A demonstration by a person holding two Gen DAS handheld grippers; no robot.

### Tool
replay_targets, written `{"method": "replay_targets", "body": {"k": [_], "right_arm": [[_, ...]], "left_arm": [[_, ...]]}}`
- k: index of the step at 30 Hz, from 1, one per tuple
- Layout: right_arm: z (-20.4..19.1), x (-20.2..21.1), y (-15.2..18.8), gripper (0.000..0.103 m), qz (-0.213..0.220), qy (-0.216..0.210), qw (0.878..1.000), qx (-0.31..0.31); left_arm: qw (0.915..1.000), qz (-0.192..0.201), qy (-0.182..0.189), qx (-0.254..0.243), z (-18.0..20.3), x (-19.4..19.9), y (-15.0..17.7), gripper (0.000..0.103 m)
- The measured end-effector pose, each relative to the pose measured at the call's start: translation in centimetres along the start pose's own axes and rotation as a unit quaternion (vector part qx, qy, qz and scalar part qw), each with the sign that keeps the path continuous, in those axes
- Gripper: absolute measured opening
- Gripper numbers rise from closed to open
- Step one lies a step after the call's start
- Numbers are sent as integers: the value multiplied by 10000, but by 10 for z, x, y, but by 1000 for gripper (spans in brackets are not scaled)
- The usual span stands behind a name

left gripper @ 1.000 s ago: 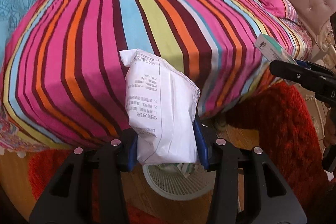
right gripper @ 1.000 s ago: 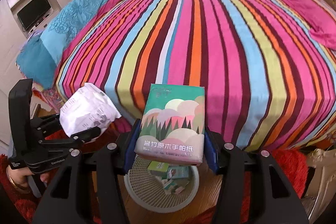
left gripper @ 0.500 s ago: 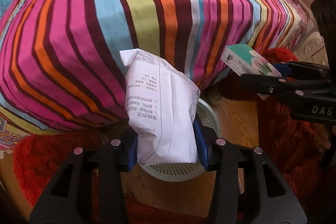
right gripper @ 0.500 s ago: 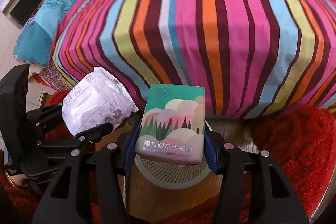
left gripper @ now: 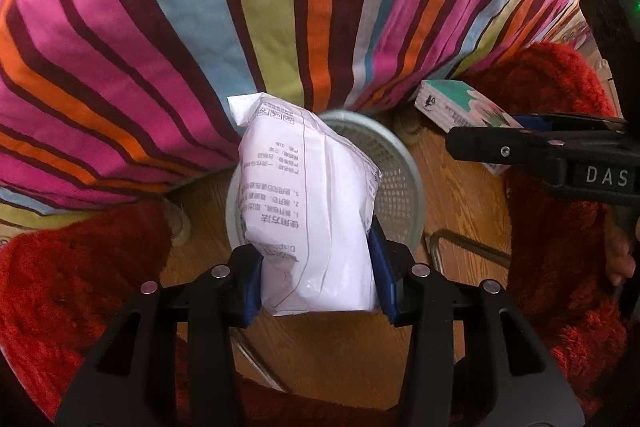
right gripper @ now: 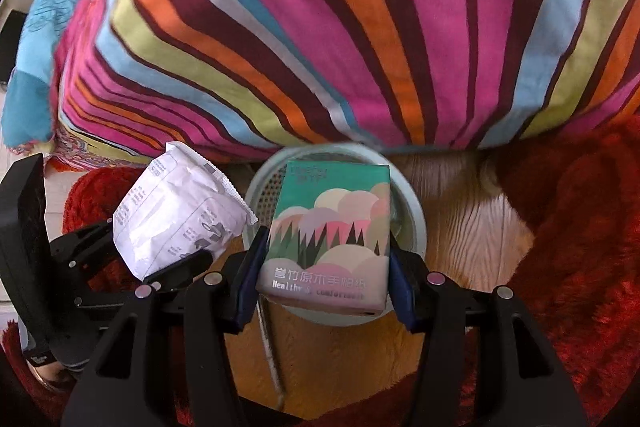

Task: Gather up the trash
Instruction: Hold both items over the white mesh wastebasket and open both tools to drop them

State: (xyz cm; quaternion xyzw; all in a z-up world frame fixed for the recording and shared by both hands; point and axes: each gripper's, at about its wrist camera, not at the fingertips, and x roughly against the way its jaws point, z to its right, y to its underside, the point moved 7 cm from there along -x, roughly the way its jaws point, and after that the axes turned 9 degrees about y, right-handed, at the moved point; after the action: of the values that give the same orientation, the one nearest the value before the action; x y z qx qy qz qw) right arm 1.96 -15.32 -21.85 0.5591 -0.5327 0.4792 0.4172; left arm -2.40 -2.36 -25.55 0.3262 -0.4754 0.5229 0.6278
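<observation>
From my left wrist view I get the white packet (left gripper: 310, 211) filling the centre of the frame, with printed text running down its face, and the pale mesh waste basket (left gripper: 400, 179) peeking out behind it. That view also catches the tissue pack (left gripper: 460, 107) edge-on at the right, and a bit of the person's hand (left gripper: 620, 259) at the far right edge, which my right wrist view never shows. The right wrist view gives me the tissue pack's green face with hills and trees, and a turquoise blanket (right gripper: 44, 39) at the upper left that the other camera misses.

Around all this, the striped bedspread (left gripper: 240, 7) covers the top half of both frames, a red shaggy rug (left gripper: 60, 287) lies at the lower corners, and bare wooden floor (right gripper: 472, 223) shows around the basket. Each held item blocks most of the basket's inside, so I cannot tell what lies in it.

My left gripper (left gripper: 318, 283) is pinching the white packet at its lower end, blue pads pressed on both sides. My right gripper (right gripper: 322, 283) is clamped the same way on the tissue pack, partly spread to its width. Both items hang directly over the basket's rim area.
</observation>
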Motion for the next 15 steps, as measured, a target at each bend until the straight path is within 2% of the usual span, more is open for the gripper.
{"method": "replay_targets", "body": {"k": [10, 15], "right_arm": [[-1, -42, 4, 51, -798, -253, 9958, -375], [0, -64, 5, 51, -1080, -155, 9930, -459]], "left_arm": [[9970, -683, 77, 353, -18, -34, 5, 45], [9936, -1041, 109, 415, -26, -51, 9, 45]]}}
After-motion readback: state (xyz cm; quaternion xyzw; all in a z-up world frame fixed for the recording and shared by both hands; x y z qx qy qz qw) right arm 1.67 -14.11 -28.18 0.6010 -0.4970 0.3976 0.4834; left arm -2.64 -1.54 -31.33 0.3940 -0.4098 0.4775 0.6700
